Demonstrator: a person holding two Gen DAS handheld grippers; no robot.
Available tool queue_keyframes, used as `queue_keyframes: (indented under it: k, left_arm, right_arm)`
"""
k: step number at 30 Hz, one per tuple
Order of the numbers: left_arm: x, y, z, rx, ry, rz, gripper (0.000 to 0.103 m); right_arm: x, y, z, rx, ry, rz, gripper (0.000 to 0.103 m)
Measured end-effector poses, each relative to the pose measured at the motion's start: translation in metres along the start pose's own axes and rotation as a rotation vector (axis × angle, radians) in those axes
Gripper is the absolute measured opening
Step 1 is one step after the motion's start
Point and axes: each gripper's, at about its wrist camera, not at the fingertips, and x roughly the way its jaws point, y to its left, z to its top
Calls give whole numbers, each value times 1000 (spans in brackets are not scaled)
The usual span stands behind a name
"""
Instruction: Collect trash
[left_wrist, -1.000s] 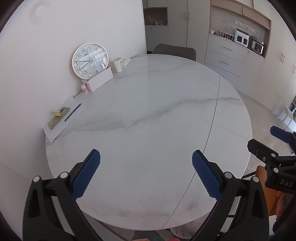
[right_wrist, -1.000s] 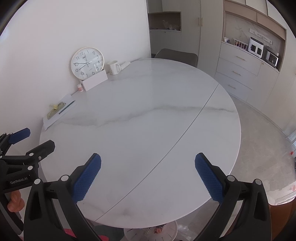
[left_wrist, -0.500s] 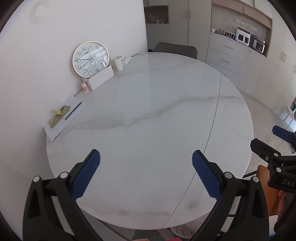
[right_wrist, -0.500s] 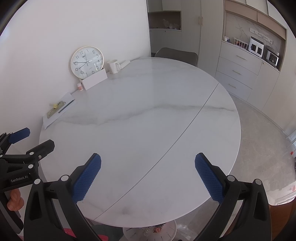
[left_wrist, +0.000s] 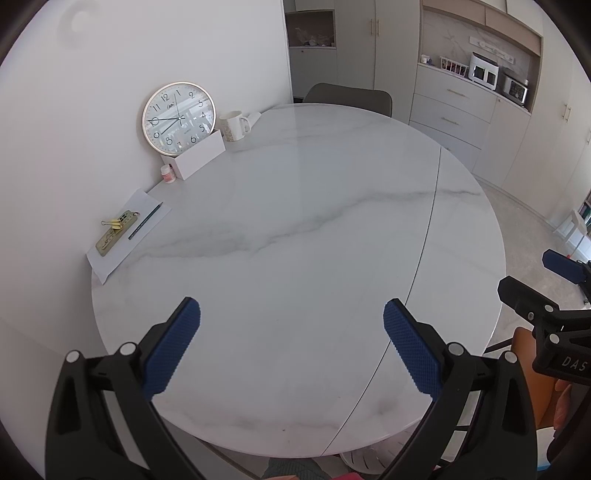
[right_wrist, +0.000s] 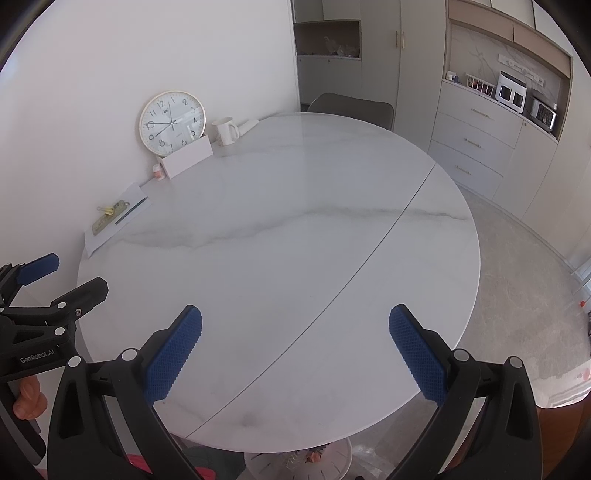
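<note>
My left gripper hangs open over the near edge of a round white marble table, nothing between its blue pads. My right gripper is open too, empty, above the same table. Each shows in the other's view: the right gripper at the right edge, the left gripper at the left edge. Small pinkish scraps and clear wrapping lie on the table's foot below the near edge. I see no loose trash on the tabletop.
Along the wall stand a round clock, a white box, a mug and a small pink-capped bottle. A paper sheet carries a pen and clips. A chair and cabinets stand behind.
Both views have drifted only slightly. The grippers stay open and nothing on the table has moved.
</note>
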Motion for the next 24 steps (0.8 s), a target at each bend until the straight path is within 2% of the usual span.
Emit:
queue_keyframes:
  k: [12,21,24]
  left_arm:
    - [1,-4,-3,12,-1,1,95]
    - [2,2,-2,-9,0,-39,95]
    - [5,1,-3,3,2,-22,95]
  right_arm:
    - [3,-1,-1,-8,13,1,101]
    - [4,-2,-4,-7,16,-2,101]
    - [5,-3,-5,-5,20,0,101]
